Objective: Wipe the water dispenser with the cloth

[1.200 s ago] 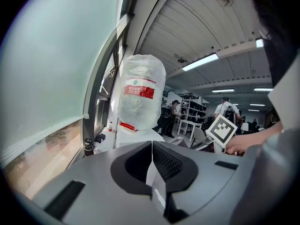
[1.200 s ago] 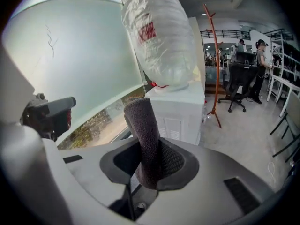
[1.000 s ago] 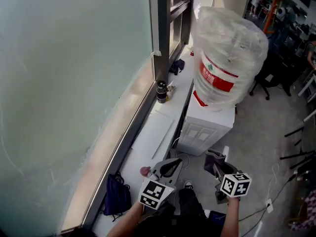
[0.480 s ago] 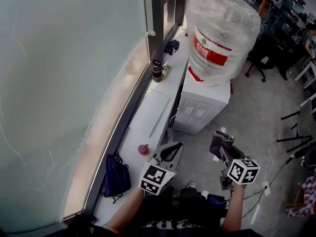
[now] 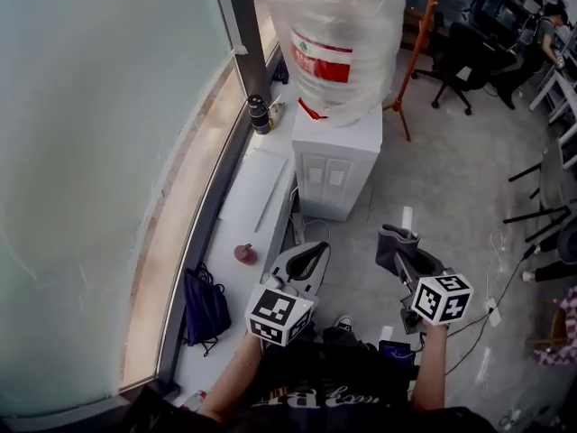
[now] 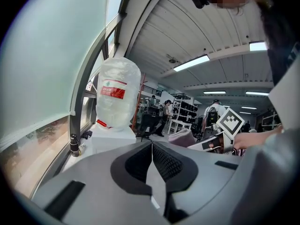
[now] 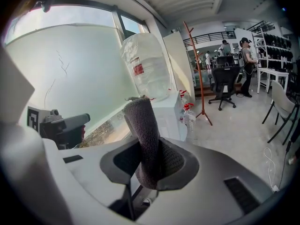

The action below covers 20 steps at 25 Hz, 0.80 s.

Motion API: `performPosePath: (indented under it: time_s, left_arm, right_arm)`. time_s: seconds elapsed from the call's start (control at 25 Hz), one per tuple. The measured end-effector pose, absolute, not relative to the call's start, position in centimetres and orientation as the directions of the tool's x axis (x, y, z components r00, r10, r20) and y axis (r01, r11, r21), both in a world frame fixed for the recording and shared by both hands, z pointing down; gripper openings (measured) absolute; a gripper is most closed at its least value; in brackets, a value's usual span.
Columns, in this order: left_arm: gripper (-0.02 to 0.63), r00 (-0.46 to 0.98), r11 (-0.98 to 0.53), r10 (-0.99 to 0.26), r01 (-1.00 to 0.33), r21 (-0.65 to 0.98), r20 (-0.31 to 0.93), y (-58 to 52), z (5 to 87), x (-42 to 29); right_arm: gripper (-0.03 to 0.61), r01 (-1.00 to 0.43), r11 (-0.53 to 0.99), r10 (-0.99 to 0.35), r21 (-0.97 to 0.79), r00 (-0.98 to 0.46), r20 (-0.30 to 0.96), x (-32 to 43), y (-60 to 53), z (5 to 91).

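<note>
The white water dispenser (image 5: pixel 334 162) stands by the window ledge and carries a big plastic-wrapped bottle (image 5: pixel 338 34) with a red label. Both grippers are held low near the person's body, well short of it. My right gripper (image 5: pixel 398 247) is shut on a grey cloth (image 5: pixel 394 240), which stands up folded between the jaws (image 7: pixel 143 135). My left gripper (image 5: pixel 306 262) is shut with nothing in it, its jaws meeting (image 6: pixel 151 146). In the right gripper view the bottle (image 7: pixel 144 69) and dispenser (image 7: pixel 168 112) are ahead. The left gripper view shows the bottle (image 6: pixel 118 95) far off.
A white window ledge (image 5: pixel 257 201) runs along the frosted glass, with a dark flask (image 5: pixel 260 114), a small pink object (image 5: pixel 244 253) and a dark bag (image 5: pixel 206 305). An orange coat stand (image 5: pixel 424 34), office chairs (image 5: pixel 455 52) and floor cables (image 5: pixel 496 251) are on the right.
The head view has swung, so the dispenser now sits higher and more central. Both grippers stay low by the body, the right one still holding the cloth.
</note>
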<state>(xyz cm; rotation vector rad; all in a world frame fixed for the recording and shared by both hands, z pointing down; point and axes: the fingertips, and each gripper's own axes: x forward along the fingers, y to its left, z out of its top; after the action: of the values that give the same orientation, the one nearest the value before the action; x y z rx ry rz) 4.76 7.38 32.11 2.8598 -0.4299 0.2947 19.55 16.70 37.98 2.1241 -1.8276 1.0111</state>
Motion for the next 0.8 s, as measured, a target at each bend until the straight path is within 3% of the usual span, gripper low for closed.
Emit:
performPosePath:
  time_s: [0.8]
  left_arm:
    - [0.020, 0.942, -0.948, -0.233, -0.275, 0.158, 0.243, 19.3, 32.0, 11.2]
  right_arm:
    - [0.104, -0.929, -0.224, -0.848, -0.295, 0.036, 0.529, 25.0, 27.7, 37.2]
